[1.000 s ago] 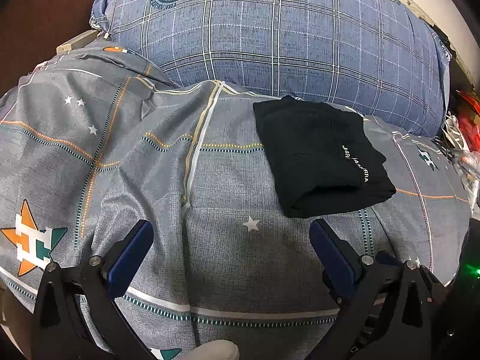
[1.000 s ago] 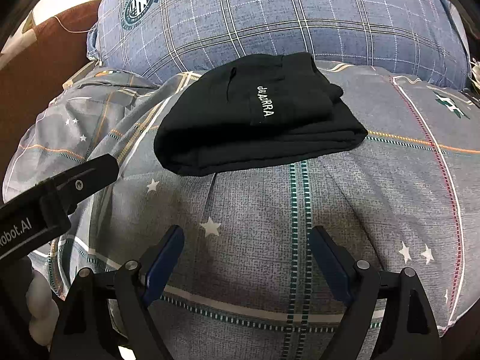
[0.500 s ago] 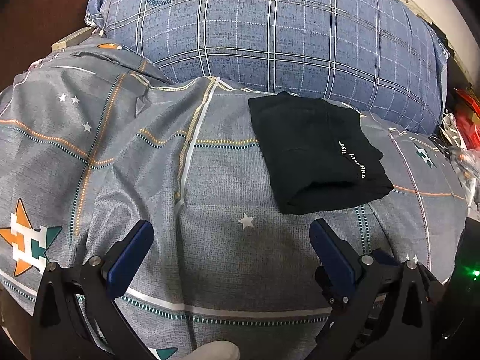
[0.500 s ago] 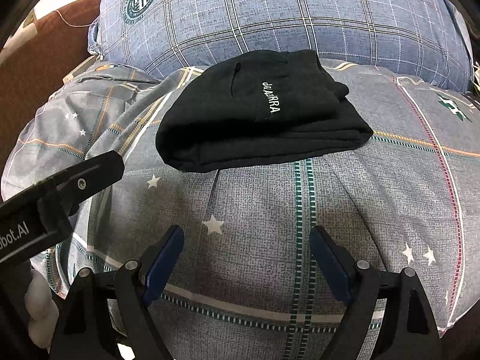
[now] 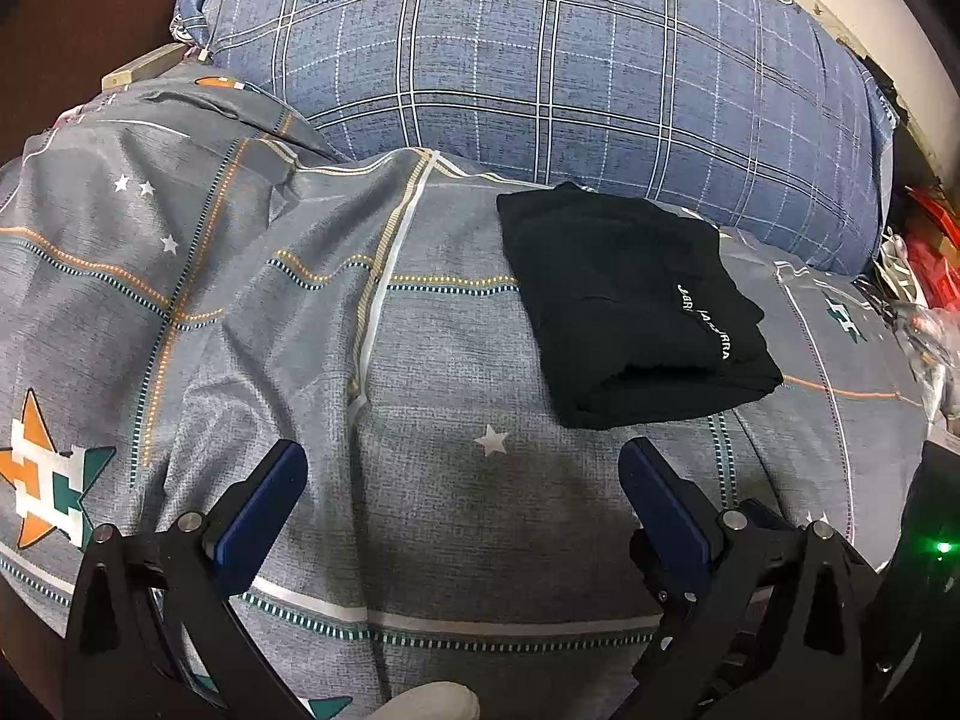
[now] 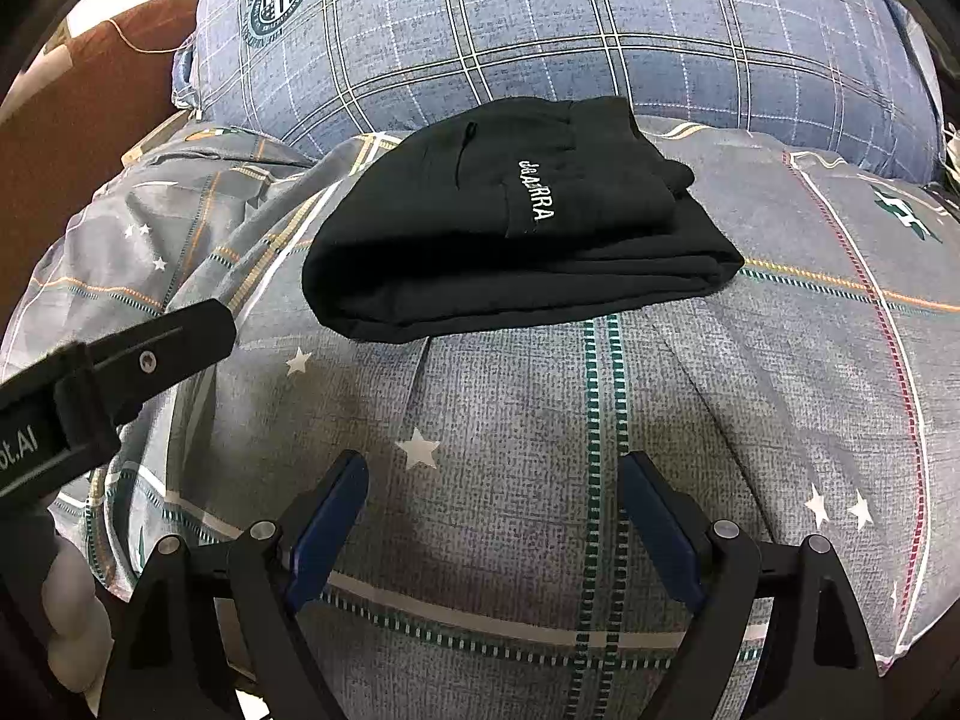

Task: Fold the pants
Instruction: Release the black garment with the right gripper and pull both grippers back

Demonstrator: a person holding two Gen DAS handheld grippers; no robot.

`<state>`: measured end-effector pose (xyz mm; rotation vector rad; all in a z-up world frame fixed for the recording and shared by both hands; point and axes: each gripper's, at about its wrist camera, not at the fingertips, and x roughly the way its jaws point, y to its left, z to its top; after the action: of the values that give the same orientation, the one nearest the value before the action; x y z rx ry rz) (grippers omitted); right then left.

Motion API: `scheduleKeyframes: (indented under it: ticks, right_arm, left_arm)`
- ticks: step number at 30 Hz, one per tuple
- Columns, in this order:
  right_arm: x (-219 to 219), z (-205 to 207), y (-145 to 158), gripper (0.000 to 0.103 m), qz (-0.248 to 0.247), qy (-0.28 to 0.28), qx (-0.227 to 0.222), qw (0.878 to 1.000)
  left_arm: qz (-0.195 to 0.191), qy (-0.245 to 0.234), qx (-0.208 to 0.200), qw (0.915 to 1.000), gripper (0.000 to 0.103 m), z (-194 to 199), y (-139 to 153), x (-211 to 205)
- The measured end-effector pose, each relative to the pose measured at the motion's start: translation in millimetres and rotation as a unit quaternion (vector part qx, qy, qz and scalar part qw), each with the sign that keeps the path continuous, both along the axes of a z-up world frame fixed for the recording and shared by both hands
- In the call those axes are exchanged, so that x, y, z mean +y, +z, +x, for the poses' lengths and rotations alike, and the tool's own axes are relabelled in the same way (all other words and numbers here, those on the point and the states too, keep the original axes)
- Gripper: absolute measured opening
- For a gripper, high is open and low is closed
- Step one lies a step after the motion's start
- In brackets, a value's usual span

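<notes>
— Where do we find the pants?
— Folded on the bed, ahead of both grippers, long axis across us.
— Our fingers?
— Wide apart, empty, on the left gripper and the right gripper; we judge the right nearer.

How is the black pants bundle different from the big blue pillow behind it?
The folded black pants are plain black with small white lettering; the blue plaid pillow has white checks and a round badge. The pants lie flat and small; the pillow is plump and far bigger. Both rest on the grey star-print quilt.
</notes>
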<state>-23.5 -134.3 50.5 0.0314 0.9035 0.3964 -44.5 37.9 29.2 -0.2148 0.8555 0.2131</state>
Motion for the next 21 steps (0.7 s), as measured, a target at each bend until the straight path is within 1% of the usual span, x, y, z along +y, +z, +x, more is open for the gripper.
scheduleKeyframes:
  ticks: [5,14,21]
  right_arm:
    - [-0.8,-0.4,0.4,0.088,-0.005,-0.001,-0.005,1.000]
    - [0.5,-3.7,7.3,0.088,-0.030,-0.003,-0.042,0.999]
    - [-11.0,1.0,7.0,0.088,-0.026,-0.020,-0.040,0.999]
  left_arm:
    - [-0.005,-0.001,0.001,1.0000,0.103,-0.8,-0.8,-1.0]
    - [-0.001,-0.009,0.002,1.0000,0.103,-0.3,-2.8,-7.4]
    - [0.002,-0.010,0.005,0.9999,0.103,-0.7,-5.1,-10.5]
